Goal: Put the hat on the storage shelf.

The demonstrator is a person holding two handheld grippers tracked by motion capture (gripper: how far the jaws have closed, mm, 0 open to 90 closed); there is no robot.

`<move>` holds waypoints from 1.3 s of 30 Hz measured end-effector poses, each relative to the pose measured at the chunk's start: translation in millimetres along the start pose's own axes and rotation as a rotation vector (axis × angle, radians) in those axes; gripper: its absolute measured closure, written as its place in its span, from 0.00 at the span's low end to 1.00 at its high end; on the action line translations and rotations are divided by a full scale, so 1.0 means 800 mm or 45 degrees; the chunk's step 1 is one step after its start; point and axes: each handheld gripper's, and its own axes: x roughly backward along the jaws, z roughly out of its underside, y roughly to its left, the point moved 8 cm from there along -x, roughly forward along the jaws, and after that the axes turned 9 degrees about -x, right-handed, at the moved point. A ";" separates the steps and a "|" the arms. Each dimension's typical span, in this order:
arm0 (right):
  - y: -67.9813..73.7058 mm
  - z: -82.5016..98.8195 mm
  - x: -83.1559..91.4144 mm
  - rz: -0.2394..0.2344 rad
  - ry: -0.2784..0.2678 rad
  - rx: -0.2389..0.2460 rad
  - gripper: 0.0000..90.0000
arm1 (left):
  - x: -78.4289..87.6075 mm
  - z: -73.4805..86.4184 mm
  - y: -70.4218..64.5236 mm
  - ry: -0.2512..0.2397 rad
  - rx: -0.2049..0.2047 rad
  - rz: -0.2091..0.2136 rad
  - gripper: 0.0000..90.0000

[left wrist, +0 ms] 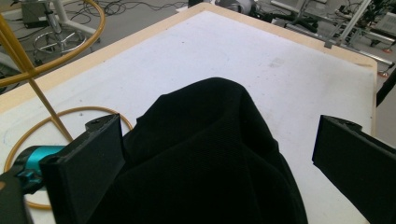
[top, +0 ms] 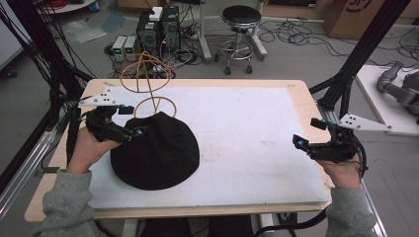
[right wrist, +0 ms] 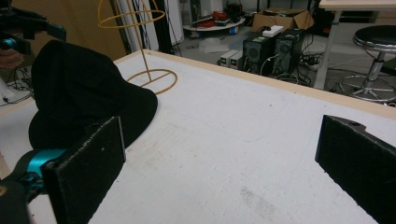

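High view: your left gripper [top: 129, 122] hangs released over the black hat [top: 155, 153]; your right gripper [top: 305, 137], also released, sits well apart from it.

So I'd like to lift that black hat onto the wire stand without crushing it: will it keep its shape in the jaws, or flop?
The black hat will probably flop: its crown is already dented and creased like soft cloth. It looks light, so the open left gripper should lift it easily. The wire stand looks thin and tall, so a nudge might tip it.
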 end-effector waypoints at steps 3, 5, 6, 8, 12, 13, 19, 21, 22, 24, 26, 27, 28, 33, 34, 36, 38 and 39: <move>0.001 -0.001 0.001 -0.004 -0.002 -0.002 0.01 | -0.006 0.004 0.001 0.025 -0.006 0.019 0.09; 0.000 0.000 0.001 -0.003 -0.003 -0.001 0.01 | -0.010 0.004 0.000 0.028 -0.008 0.033 0.09; -0.001 0.000 0.001 0.000 0.001 -0.008 0.01 | -0.012 0.003 -0.003 0.020 -0.008 0.047 0.09; -0.001 0.001 0.001 -0.002 0.002 -0.009 0.01 | -0.014 0.003 -0.003 0.025 -0.011 0.050 0.10; -0.002 0.002 0.000 0.000 0.007 -0.009 0.01 | -0.020 0.005 -0.005 0.036 -0.019 0.064 0.11; -0.002 0.002 -0.001 -0.001 0.008 -0.009 0.01 | -0.021 0.005 -0.005 0.038 -0.022 0.061 0.12; -0.002 0.002 -0.001 -0.003 0.011 -0.004 0.01 | -0.027 0.007 -0.005 0.061 -0.041 0.056 0.23; -0.001 0.003 -0.002 -0.003 0.013 -0.005 0.01 | -0.028 0.008 -0.006 0.062 -0.037 0.055 0.25; -0.001 0.003 -0.002 -0.003 0.013 -0.005 0.01 | -0.029 0.008 -0.006 0.064 -0.040 0.056 0.25; -0.001 0.003 -0.002 -0.002 0.017 0.000 0.01 | -0.030 0.009 -0.006 0.068 -0.047 0.061 0.29; -0.001 0.004 -0.003 -0.005 0.023 -0.005 0.01 | -0.030 0.010 -0.004 0.073 -0.053 0.064 0.33; -0.001 0.004 -0.003 -0.008 0.018 0.003 0.01 | -0.030 0.011 -0.003 0.076 -0.053 0.065 0.35; -0.001 0.004 -0.003 -0.008 0.023 0.002 0.01 | -0.029 0.011 -0.003 0.075 -0.058 0.064 0.36; 0.001 0.006 -0.005 -0.011 0.038 -0.001 0.01 | -0.029 0.012 -0.005 0.085 -0.072 0.059 0.45; 0.001 0.006 -0.005 -0.011 0.038 -0.001 0.01 | -0.029 0.011 -0.005 0.084 -0.074 0.057 0.45; 0.000 0.007 -0.006 -0.013 0.045 0.005 0.01 | -0.029 0.011 -0.005 0.084 -0.075 0.058 0.49; 0.000 0.007 -0.006 -0.013 0.046 0.004 0.01 | -0.029 0.012 -0.005 0.086 -0.074 0.054 0.53; -0.001 0.007 -0.007 -0.011 0.048 0.003 0.01 | -0.028 0.012 -0.005 0.088 -0.081 0.048 0.54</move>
